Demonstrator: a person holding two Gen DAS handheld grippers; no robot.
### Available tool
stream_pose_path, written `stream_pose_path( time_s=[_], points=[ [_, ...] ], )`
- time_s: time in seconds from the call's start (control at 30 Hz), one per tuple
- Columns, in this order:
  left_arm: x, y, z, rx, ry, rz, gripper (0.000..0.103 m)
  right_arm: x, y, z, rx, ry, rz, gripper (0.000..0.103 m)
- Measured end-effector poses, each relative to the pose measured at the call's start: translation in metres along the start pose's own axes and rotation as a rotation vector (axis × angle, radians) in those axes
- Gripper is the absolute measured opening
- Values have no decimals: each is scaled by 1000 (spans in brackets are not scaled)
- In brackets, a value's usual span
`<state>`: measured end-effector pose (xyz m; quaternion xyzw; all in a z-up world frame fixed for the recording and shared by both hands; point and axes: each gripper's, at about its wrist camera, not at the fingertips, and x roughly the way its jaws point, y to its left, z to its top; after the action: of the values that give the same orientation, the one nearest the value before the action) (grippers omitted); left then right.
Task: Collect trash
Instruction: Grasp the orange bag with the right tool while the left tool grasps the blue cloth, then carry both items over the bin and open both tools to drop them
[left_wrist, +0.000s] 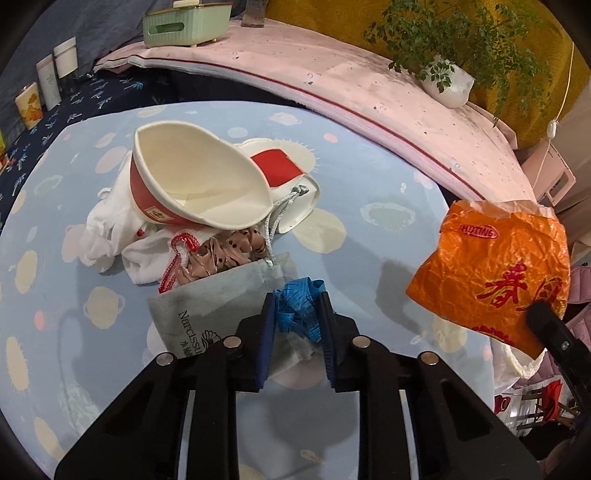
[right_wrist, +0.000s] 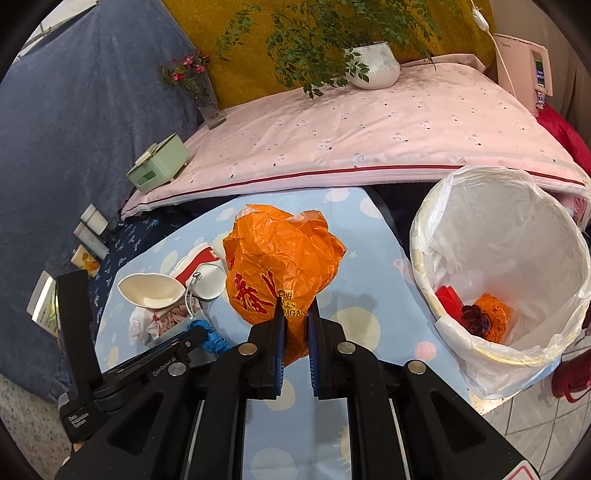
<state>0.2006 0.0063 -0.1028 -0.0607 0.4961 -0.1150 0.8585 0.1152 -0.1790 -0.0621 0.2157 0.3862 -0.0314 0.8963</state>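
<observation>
2 grippers, both gripping trash over a blue dotted cloth (left_wrist: 369, 192). Left gripper (left_wrist: 297, 317) has its jaws clamped on a crumpled blue strip wad (left_wrist: 297, 308), which sits just above a grey pouch (left_wrist: 207, 302); no clear long axis on the wad. Right gripper (right_wrist: 295, 310) has its jaws pressed together on the lower part of an orange bag (right_wrist: 284, 258). The bag stands up from the fingers, long axis roughly vertical in the right wrist view, crumpled top pointing away from the camera. It hangs over the cloth, left of the bin (right_wrist: 498, 266).

1 bin, white liner, mouth tilted toward the camera; inside are 1 red piece (right_wrist: 448, 295) and 1 orange wrapper (right_wrist: 493, 314).

Pile on the cloth, left of the bag: 1 squashed paper bowl (left_wrist: 192, 184) on its side with the mouth facing right in the left wrist view, 1 white lid with a red patch (left_wrist: 280, 166) touching it, 1 white cloth (left_wrist: 110, 229), 1 dotted brown wrapper (left_wrist: 225, 251).

Behind: 1 pink cushion (right_wrist: 369, 129), 1 potted plant (right_wrist: 373, 66), 1 green box (right_wrist: 159, 162), 1 vase with flowers (right_wrist: 207, 99).
</observation>
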Motion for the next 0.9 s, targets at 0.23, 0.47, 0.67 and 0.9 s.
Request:
stream_pose_path(
  time_s=[0.23, 0.47, 0.67, 0.9],
  points=[
    [-34, -28, 4, 46, -62, -54, 21, -22, -4, 4, 2, -44, 3, 10],
    [-59, -74, 12, 117, -117, -99, 21, -53, -27, 15, 31, -115, -21, 10],
    [-64, -123, 16, 187, -137, -140, 21, -74, -61, 22, 75, -167, -69, 10],
    [-57, -184, 11, 286, -141, -196, 21, -91, -114, 24, 158, -207, -141, 10]
  ],
)
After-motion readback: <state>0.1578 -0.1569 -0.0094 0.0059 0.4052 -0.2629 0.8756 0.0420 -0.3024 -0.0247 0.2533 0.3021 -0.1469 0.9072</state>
